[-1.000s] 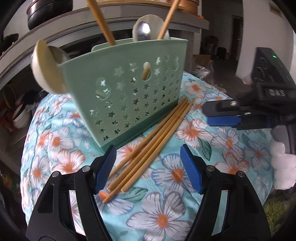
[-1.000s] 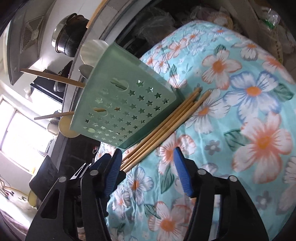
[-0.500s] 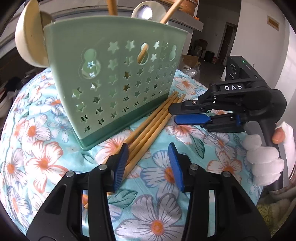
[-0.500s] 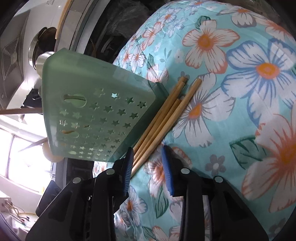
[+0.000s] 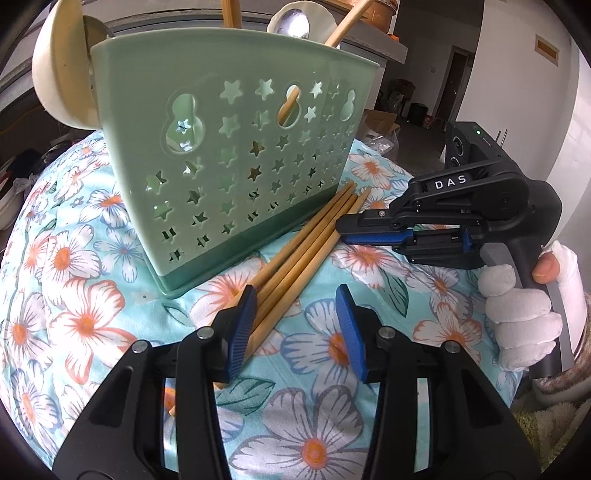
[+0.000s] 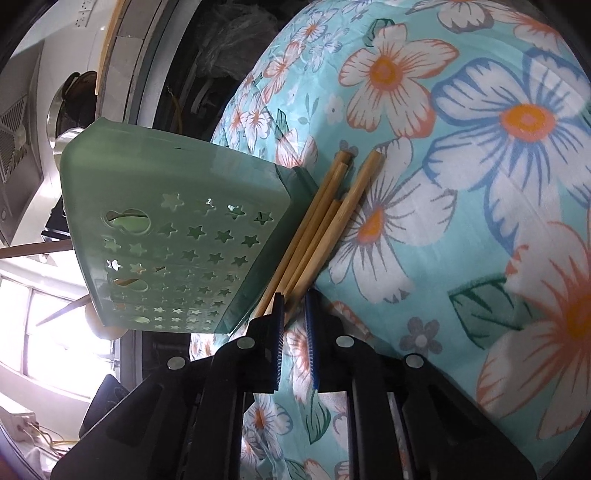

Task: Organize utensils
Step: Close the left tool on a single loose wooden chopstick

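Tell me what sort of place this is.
Probably a home kitchen: a green utensil holder with spoons, loose chopsticks on a floral tablecloth, and a pot on a shelf behind.

Four bamboo chopsticks (image 5: 306, 243) lie bundled on the floral worktop, parallel, running diagonally along the base of the utensil holder (image 5: 229, 162) and touching it. Holder: pale green plastic, star-perforated, upright (contents: chopsticks, a metal spoon (image 5: 293, 24), a cream ladle (image 5: 61, 74)).
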The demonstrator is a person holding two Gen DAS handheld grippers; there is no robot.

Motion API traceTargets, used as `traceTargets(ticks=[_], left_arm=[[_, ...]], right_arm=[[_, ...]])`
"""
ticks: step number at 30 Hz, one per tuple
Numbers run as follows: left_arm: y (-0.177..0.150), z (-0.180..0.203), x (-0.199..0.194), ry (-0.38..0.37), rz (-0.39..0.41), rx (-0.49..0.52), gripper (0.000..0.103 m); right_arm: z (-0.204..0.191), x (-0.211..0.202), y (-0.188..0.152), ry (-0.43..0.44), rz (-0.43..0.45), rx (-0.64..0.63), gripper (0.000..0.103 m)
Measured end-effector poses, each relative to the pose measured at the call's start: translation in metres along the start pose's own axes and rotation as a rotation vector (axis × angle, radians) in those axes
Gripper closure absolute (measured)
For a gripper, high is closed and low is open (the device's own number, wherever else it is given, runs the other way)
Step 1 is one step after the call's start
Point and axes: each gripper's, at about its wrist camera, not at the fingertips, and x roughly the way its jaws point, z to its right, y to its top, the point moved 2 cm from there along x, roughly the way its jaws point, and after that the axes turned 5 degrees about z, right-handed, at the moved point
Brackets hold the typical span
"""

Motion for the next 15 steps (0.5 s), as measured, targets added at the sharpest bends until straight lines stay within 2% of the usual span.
traceTargets(ticks=[6, 7, 11, 15], left_arm=[[0.004, -0.001, -0.013, -0.013, 0.026, -0.012, 0.060], [0.005, -0.001, -0.016, -0.023, 0.034, -0.015, 0.060], [0.009, -0.001, -0.028, -0.048, 0.066, -0.041, 0.060], [0.012, -0.002, -0.032, -0.025, 0.074, -0.032, 0.060]], right_arm=[[0.004, -0.005, -0.001, 0.005, -0.034, 0.003, 0.093], [0.004, -0.005, -0.002, -0.009, -0.045, -0.006, 0.099], [0.008, -0.009, -0.009, -0.022, -0.076, -0.015, 0.100], [0.010, -0.017, -0.016, -0.030, -0.086, -0.027, 0.100]])
